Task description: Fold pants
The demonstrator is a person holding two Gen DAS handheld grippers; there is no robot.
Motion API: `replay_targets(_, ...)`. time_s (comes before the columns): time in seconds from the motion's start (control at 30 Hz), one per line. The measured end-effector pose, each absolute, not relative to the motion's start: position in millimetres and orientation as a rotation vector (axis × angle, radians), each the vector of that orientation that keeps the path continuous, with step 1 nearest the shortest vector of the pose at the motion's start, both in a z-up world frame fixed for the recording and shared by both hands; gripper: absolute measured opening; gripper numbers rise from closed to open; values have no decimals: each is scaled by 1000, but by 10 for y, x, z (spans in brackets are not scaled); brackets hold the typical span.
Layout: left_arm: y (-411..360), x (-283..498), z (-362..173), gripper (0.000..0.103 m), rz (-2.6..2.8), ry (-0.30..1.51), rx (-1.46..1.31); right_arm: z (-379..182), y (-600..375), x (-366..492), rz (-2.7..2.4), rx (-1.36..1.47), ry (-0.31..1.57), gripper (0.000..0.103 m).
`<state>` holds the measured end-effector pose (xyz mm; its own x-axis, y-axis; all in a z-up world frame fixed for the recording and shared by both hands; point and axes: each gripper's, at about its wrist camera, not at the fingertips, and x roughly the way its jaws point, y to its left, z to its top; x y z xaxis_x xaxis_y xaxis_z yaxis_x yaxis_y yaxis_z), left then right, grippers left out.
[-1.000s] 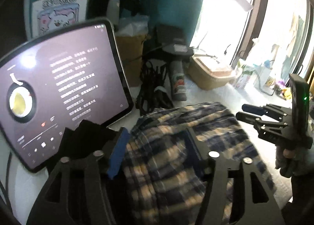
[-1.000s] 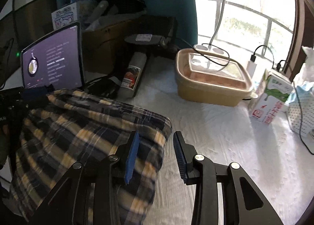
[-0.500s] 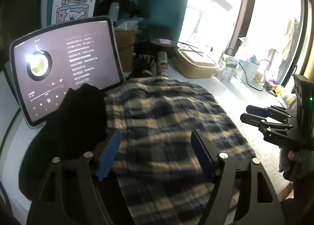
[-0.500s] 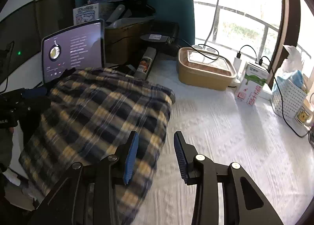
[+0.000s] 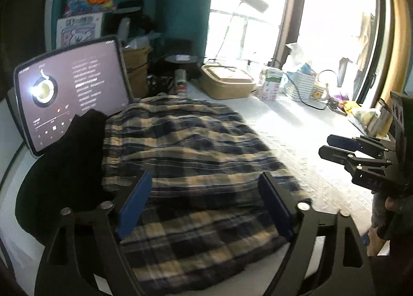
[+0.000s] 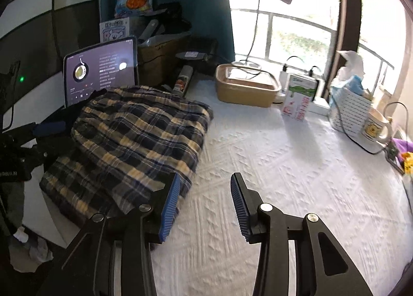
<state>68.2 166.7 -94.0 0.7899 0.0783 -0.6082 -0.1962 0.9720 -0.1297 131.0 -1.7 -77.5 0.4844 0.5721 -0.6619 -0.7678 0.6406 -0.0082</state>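
Note:
The plaid pants [image 5: 191, 156] lie folded in a thick bundle at the left end of the white textured table; in the right wrist view they [image 6: 134, 138] sit left of centre. My left gripper [image 5: 204, 203] is open and empty, hovering above the bundle's near edge. My right gripper [image 6: 204, 198] is open and empty, above the table just right of the bundle's near corner. It also shows at the right of the left wrist view [image 5: 335, 149]; the left gripper shows at the left edge of the right wrist view [image 6: 38, 128].
A lit tablet [image 5: 69, 94] stands behind a black cloth [image 5: 64, 161] left of the pants. At the back are a tan box [image 6: 245, 87], a spray can [image 6: 183, 80], a carton [image 6: 296, 100], a basket [image 6: 351, 110], a mug [image 6: 374, 125] and cables.
Both grippers have pulled back and up from the pants, so more of the table shows. The pants lie still. Both grippers stay open.

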Motion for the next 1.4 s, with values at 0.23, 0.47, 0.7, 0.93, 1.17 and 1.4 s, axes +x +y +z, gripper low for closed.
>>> replay_targets(0.23,1289,586,-728,96,119,566,-179,-581,-482,1142,767,-270,619,57)
replay_targets(0.47,892,532,-544,101,97,499,-117,-376,-952,951,699,-229,559,60)
replay_targets(0.7,625,404,-316,101,90,420,-65,-171,-1326,807,635,-174,490,69)
replay_targets(0.93,457,240,-80,101,69,336,-51,11,-1576,621,596,-156,425,75)
replay_targets(1.17,304,51,82,102,83,242,-7,256,-1735,393,570,-149,339,86)
replay_targets(1.4,182,-87,179,102,101,201,44,499,-1832,135,519,-129,220,102)
